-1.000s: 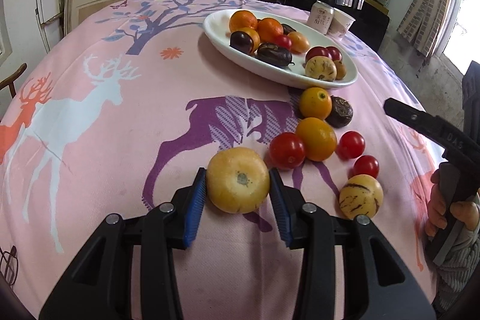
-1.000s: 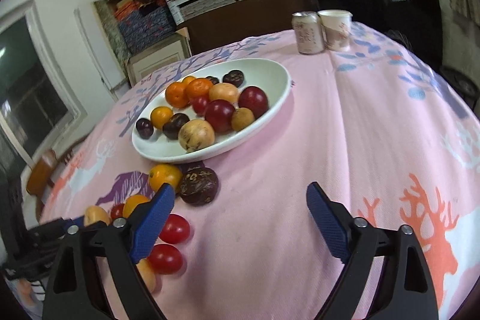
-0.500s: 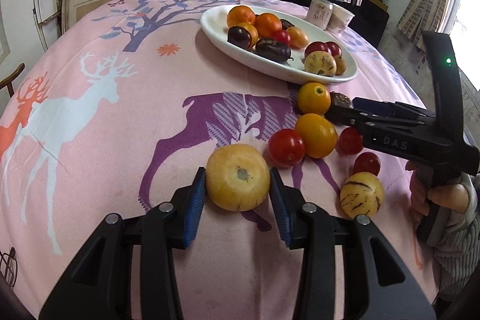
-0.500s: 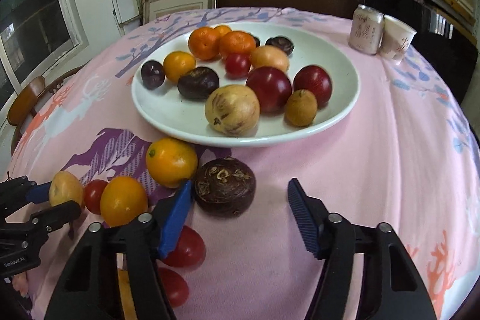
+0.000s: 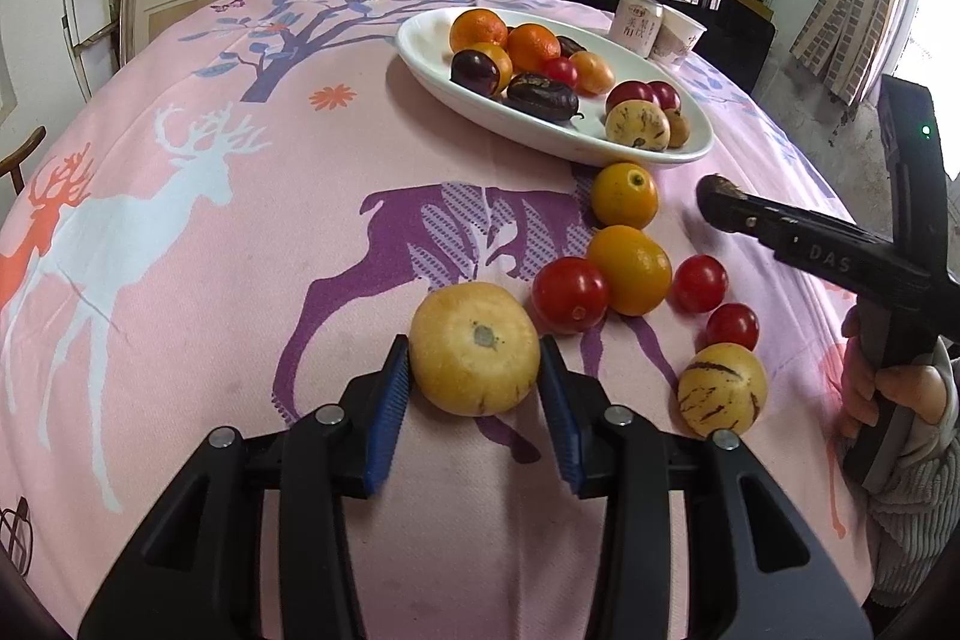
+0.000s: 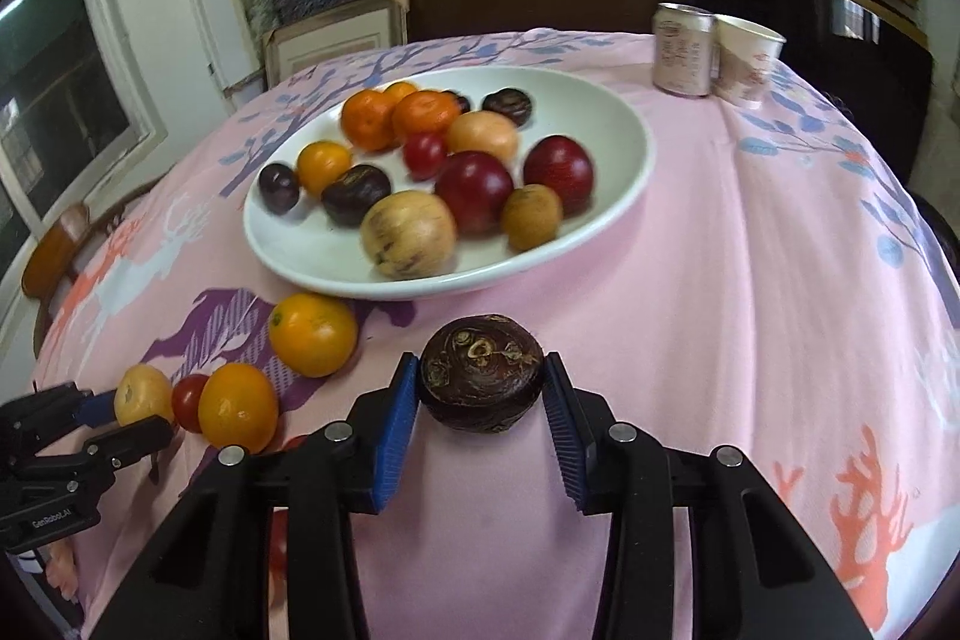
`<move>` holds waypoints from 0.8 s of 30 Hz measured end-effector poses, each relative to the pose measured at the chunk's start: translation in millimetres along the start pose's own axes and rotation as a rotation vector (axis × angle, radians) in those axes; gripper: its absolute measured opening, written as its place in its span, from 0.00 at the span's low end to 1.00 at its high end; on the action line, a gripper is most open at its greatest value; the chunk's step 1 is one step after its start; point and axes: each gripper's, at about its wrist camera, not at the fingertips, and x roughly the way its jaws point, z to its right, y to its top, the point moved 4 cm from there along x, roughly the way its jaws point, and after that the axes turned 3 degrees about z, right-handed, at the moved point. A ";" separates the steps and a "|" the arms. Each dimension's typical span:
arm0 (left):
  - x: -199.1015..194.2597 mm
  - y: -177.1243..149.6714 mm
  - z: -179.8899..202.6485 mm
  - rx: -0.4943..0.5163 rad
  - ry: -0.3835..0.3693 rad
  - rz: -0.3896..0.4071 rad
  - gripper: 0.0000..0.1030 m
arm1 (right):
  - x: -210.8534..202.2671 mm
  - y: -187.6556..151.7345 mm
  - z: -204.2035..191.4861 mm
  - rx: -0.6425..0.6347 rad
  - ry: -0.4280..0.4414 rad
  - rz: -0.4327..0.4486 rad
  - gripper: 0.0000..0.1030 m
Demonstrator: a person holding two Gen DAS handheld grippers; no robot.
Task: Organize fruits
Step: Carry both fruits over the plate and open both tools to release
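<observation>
Lettering "DAS" on right gripper point(image 5: 717, 205) | "GenRoboAI" on left gripper point(image 6: 129, 415)

a can point(image 6: 684, 49) and paper cup point(image 6: 747, 61) stand touching on the tablecloth point(image 6: 780, 280).

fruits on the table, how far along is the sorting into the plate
Well along: about a dozen fruits already sit in the white plate. In hand: the left gripper holds a pale yellow fruit, and the right gripper, jaws just closing, clamps a dark brown fruit. Left on the cloth: two oranges, three red tomatoes and a striped yellow fruit.
</observation>
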 end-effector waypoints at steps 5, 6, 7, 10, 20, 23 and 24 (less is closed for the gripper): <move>-0.3 0.5 -2.2 -0.013 -0.013 0.005 0.40 | -7.1 -3.0 10.3 0.044 -0.002 0.023 0.41; -1.1 0.8 -2.5 -0.016 -0.014 0.009 0.40 | -7.8 -3.5 10.4 0.044 -0.004 0.026 0.41; -2.5 1.3 -2.8 -0.018 -0.012 0.017 0.40 | -8.6 -3.9 10.5 0.045 -0.006 0.029 0.41; -7.8 4.0 -2.7 -0.014 -0.005 0.051 0.40 | -9.2 -3.5 10.4 0.049 -0.003 0.033 0.41; -20.4 43.7 9.9 0.025 0.003 0.116 0.40 | -26.3 -5.4 17.3 0.093 0.023 0.083 0.41; -16.4 75.1 24.3 0.056 0.005 0.139 0.40 | -32.8 -1.6 18.6 0.105 0.031 0.113 0.41; -14.7 84.5 29.2 0.061 -0.001 0.145 0.40 | -34.9 1.5 20.0 0.115 0.039 0.123 0.41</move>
